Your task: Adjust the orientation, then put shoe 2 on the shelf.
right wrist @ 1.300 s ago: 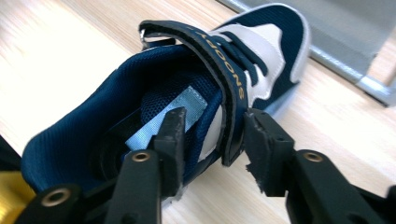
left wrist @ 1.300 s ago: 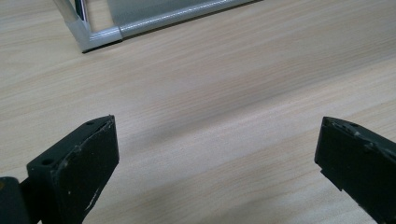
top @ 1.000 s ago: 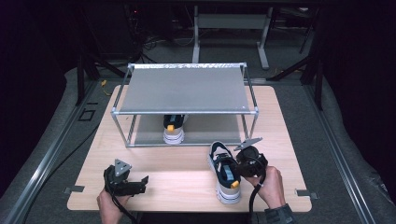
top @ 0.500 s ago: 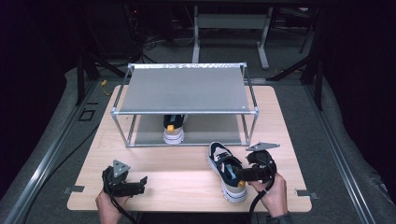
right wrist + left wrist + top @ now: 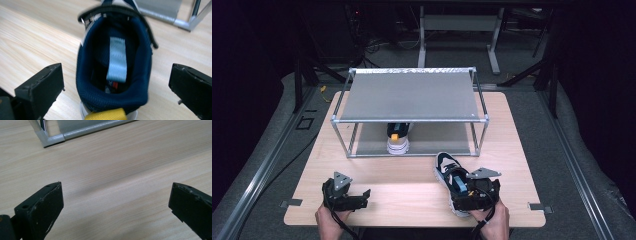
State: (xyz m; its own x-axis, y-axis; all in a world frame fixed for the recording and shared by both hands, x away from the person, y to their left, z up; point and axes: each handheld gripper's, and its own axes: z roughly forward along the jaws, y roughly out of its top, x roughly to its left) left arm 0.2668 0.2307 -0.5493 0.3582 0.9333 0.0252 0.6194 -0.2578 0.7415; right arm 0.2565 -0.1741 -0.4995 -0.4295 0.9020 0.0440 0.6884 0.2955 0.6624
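Observation:
A navy and white shoe (image 5: 446, 167) with a light blue heel loop and a yellow heel tab stands on the wooden table (image 5: 412, 185), toe toward the rack. My right gripper (image 5: 464, 192) is at its heel. In the right gripper view the shoe's (image 5: 140, 62) collar sits between the wide-apart jaws of the right gripper (image 5: 116, 72), and neither pad touches it; the jaws have just been opening. A second shoe (image 5: 398, 140) stands on the lower shelf of the metal rack (image 5: 409, 97). My left gripper (image 5: 362, 198) rests open at the front left, with bare wood between the jaws of the left gripper (image 5: 116, 192).
The rack's front legs and lower rail (image 5: 53, 138) stand a short way beyond both grippers. Dark floor and metal stands surround the table. Two small metal brackets (image 5: 537, 206) sit at the table's front corners.
The right gripper has slid back toward the table's front edge and a little lower, down to the shoe's heel, and its jaws have opened. The left gripper has stayed put.

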